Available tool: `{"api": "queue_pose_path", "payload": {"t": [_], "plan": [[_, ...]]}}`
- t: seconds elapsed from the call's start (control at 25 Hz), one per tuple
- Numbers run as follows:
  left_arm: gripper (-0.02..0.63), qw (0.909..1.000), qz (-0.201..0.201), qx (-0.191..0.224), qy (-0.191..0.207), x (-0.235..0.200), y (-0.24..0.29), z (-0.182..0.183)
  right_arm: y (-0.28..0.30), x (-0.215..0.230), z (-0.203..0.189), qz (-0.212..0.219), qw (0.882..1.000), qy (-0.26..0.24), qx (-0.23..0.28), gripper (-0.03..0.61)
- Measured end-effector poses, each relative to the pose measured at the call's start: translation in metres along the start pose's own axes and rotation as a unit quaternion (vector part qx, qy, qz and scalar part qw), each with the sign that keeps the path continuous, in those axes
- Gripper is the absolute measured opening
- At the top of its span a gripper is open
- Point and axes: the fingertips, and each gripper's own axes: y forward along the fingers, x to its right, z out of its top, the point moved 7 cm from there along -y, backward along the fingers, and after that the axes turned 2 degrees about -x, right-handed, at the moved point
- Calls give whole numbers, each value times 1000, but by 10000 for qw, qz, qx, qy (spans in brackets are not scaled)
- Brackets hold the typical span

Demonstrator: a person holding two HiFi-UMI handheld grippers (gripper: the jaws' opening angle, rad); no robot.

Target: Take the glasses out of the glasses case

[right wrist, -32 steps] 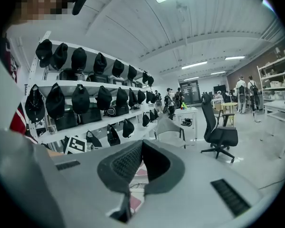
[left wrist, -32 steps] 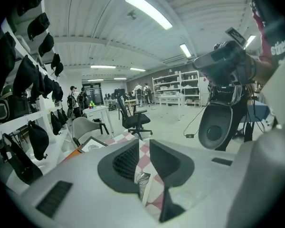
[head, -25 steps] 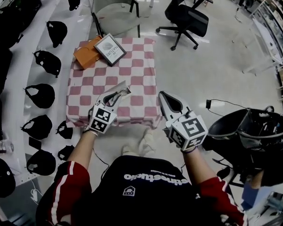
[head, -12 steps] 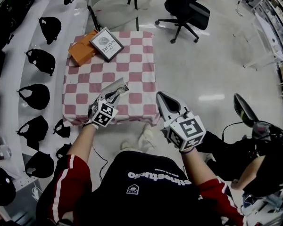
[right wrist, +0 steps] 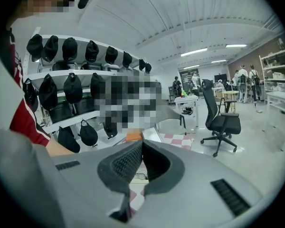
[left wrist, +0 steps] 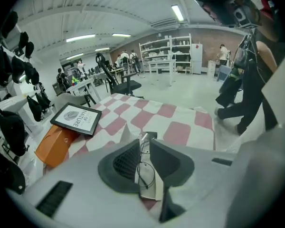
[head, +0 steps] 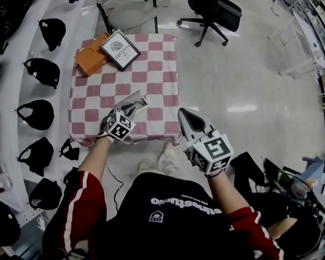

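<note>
My left gripper hangs over the near edge of the checked table, shut on a flat white glasses case. Thin wire-framed glasses lie on the case, which is pinched between the left gripper's dark pads. My right gripper is to the right of the table's near corner, shut with nothing in it. In the right gripper view the right gripper has its jaws closed together, and a bit of the case shows below them.
An orange box and a framed "NATURE" print lie at the table's far left corner. A grey chair and a black office chair stand beyond. Shelves with black caps run along the left. A person is at lower right.
Both grippers keep almost the same pose, the left still shut on the case. The person at the right has shifted toward the lower right of the view.
</note>
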Motion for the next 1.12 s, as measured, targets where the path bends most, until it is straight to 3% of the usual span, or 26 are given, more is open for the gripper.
{"api": "queue_pose_path", "payload": {"t": [0.52, 1.12], "plan": [[61, 9987, -160, -425, 239, -5, 38, -19, 2, 6, -12, -73, 9997, -15, -215, -6], [44, 9948, -492, -854, 243, -9, 62, -29, -3, 12, -20, -191, 9992, 71, -347, -6]]}}
